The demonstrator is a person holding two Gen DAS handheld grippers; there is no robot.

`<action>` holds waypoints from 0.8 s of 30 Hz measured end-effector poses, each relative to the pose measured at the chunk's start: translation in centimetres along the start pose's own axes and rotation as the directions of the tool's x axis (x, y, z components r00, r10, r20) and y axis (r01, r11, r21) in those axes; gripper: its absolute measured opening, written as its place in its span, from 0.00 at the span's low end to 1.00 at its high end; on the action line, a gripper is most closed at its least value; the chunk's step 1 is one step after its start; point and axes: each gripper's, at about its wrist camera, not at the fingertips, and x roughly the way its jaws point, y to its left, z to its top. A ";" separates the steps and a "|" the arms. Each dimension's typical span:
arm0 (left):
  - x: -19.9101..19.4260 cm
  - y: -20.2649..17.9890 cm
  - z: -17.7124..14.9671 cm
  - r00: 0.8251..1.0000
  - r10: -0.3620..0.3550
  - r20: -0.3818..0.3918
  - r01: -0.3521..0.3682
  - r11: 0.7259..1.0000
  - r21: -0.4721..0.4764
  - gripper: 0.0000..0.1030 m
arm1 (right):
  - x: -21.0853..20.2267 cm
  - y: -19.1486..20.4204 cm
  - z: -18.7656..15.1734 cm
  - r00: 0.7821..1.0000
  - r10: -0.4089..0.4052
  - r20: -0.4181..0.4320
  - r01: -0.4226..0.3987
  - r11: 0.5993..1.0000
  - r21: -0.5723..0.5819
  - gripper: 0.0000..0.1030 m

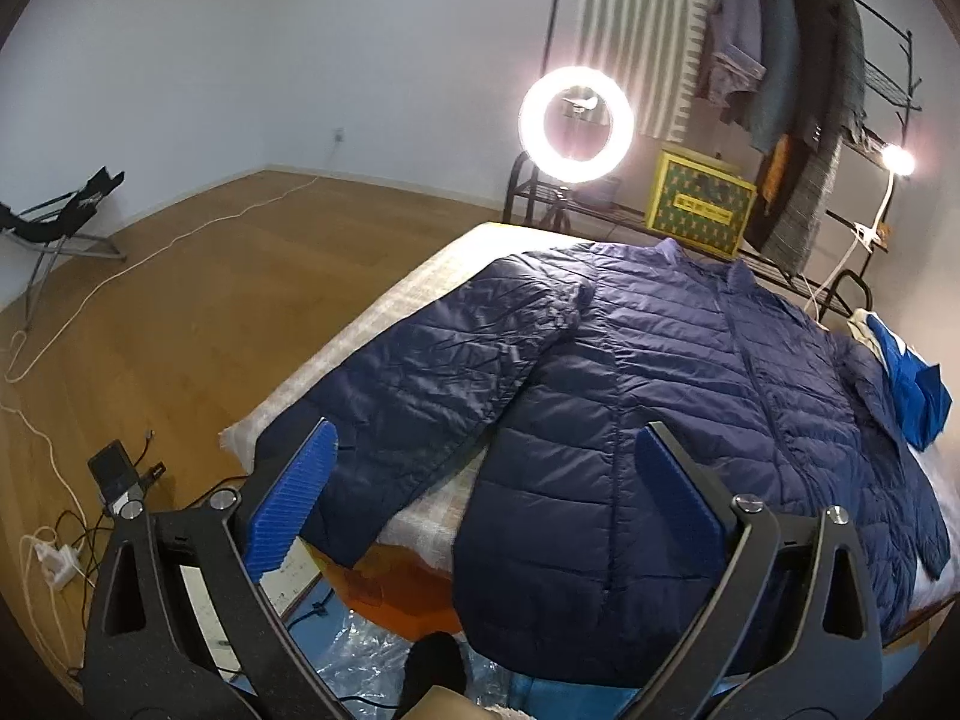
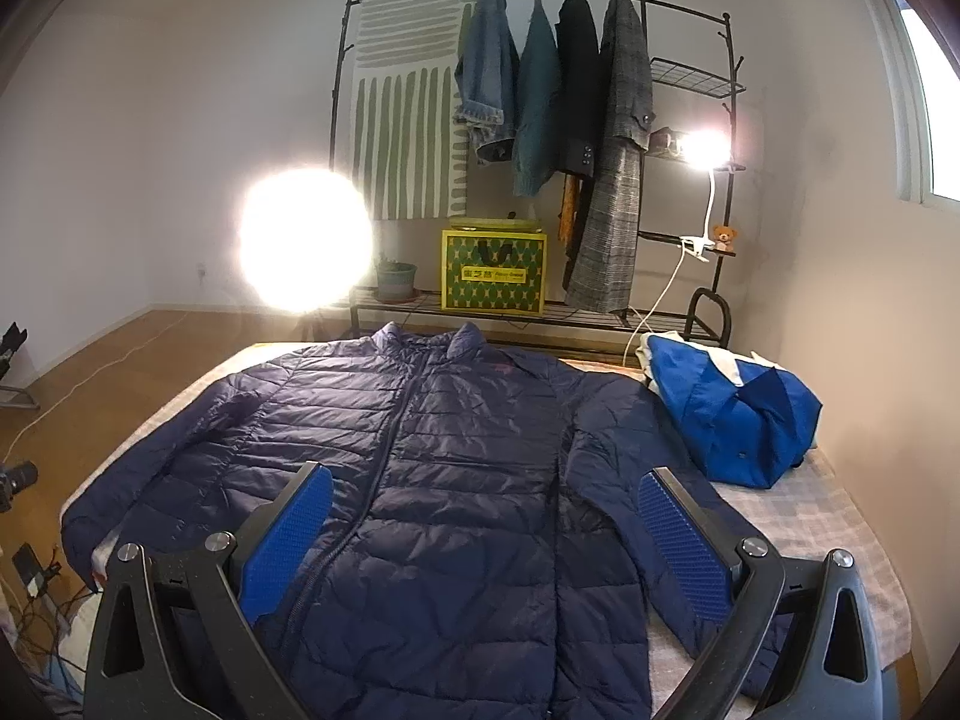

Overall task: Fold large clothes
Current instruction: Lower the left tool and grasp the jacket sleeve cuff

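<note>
Both grippers — left point(image 1: 480, 492), right point(image 2: 486, 531) — hover with fingers spread wide, holding nothing. Beyond the fingers the navy jacket point(image 2: 456, 480) lies flat on the bed point(image 2: 840, 528) — slippery padding may slide from a shallow pinch.

both wrists above bed point(image 2: 840, 528) — jacket point(image 2: 468, 480) shared

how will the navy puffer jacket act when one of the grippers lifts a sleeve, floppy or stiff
Probably floppy: the navy puffer jacket lies limp on the bed, hem drooping over the edge. Its quilted, puffy panels suggest it is light for its size. The shell looks smooth and slightly shiny, so it may slip between the open left gripper or right gripper fingers.
</note>
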 end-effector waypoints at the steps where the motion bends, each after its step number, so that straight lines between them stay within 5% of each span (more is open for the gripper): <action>1: 0.1 0.3 -0.2 1.000 0.007 0.003 -0.007 1.000 -0.002 0.97 | 0.0 0.2 0.1 1.000 0.005 0.002 -0.005 1.000 0.005 1.00; 8: 2.1 3.1 -1.2 0.998 -0.004 -0.066 -0.002 0.995 -0.096 0.96 | 1.2 1.0 0.1 1.000 0.010 -0.007 -0.010 1.000 -0.021 1.00; 14: 3.7 5.4 -2.0 0.989 -0.040 -0.139 0.010 0.978 -0.209 0.84 | 1.9 1.3 0.1 0.999 0.035 -0.007 -0.035 0.999 -0.031 1.00; 19: 5.5 7.6 -3.3 0.970 -0.120 -0.209 0.038 0.932 -0.360 0.72 | 2.1 1.2 0.0 0.997 0.065 -0.033 -0.066 0.998 -0.014 1.00; 24: 7.5 7.7 -3.8 0.947 -0.207 -0.244 0.073 0.881 -0.467 0.70 | 1.7 0.6 -0.1 0.993 0.106 -0.046 -0.105 0.994 0.033 1.00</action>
